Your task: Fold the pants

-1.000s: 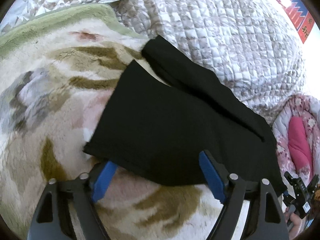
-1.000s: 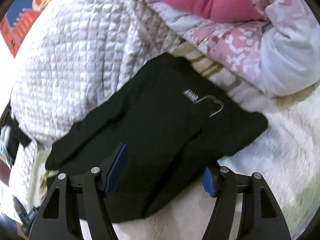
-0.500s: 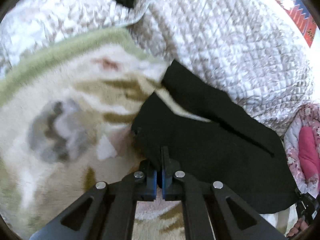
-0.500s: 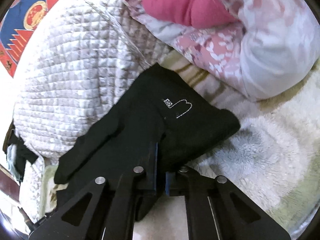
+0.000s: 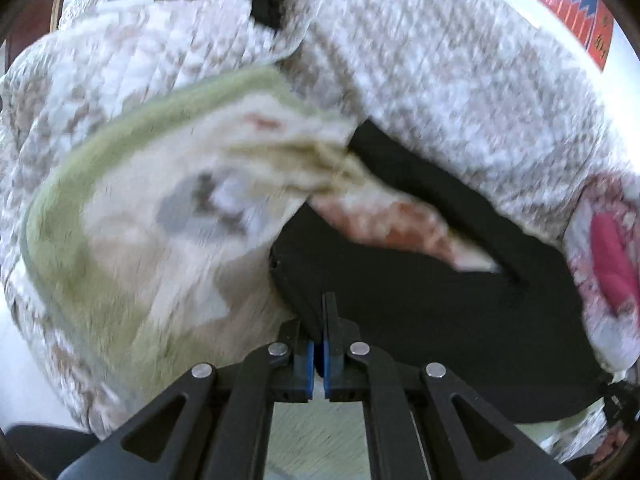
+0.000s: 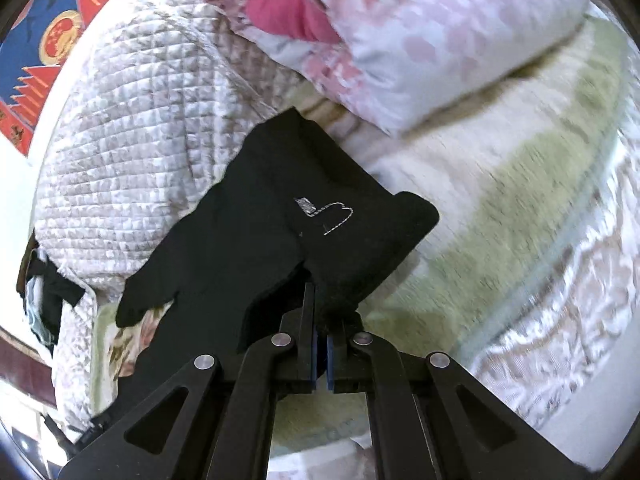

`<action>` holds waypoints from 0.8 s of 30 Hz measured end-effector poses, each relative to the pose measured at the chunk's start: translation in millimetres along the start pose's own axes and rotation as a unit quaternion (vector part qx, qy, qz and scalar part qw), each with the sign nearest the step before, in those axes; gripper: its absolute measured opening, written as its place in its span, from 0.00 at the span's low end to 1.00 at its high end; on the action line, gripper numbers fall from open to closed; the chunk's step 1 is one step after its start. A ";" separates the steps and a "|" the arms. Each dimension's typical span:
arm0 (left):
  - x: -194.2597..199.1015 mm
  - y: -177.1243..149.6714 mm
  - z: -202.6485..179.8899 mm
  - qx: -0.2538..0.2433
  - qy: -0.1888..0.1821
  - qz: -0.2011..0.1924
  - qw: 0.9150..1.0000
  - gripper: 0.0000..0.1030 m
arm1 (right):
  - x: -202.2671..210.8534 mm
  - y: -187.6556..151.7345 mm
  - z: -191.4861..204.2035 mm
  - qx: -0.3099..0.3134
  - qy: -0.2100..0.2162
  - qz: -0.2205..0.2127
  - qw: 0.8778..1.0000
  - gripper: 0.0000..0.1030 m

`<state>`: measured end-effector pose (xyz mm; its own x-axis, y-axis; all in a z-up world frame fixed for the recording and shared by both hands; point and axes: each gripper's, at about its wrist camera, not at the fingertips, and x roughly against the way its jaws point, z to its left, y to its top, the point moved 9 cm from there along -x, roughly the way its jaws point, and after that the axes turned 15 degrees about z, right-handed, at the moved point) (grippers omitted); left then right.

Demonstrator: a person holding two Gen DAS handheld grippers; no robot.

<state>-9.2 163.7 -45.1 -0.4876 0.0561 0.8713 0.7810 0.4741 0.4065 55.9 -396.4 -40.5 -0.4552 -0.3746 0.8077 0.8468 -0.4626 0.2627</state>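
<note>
The black pants hang lifted above a cream and green fleece blanket. My left gripper is shut on the near edge of the pants at the leg end, and the two legs spread away toward the quilt. In the right wrist view my right gripper is shut on the waist end of the pants, near a small white stitched logo. The cloth drapes down to the left of the jaws, and the left wrist view is blurred.
A quilted grey-white cover lies heaped behind the pants. A pink floral duvet with a magenta lining lies at the bed's head end. Dark clothes hang at the far left.
Both grippers shut on the near edge of the pants and then lifted it up and back from the blanket. The cloth now hangs from both jaws.
</note>
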 end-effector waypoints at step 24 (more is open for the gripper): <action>20.2 15.0 -16.6 -0.039 0.029 -0.034 0.998 0.16 | 26.9 7.9 50.2 0.137 -0.075 -0.057 0.986 0.35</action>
<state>-0.9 157.4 -16.8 -0.5193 -0.0260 0.8542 0.7755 0.4057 0.4837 64.1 -369.8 9.8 -0.5236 -0.1999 0.8282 0.8442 -0.2525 0.4728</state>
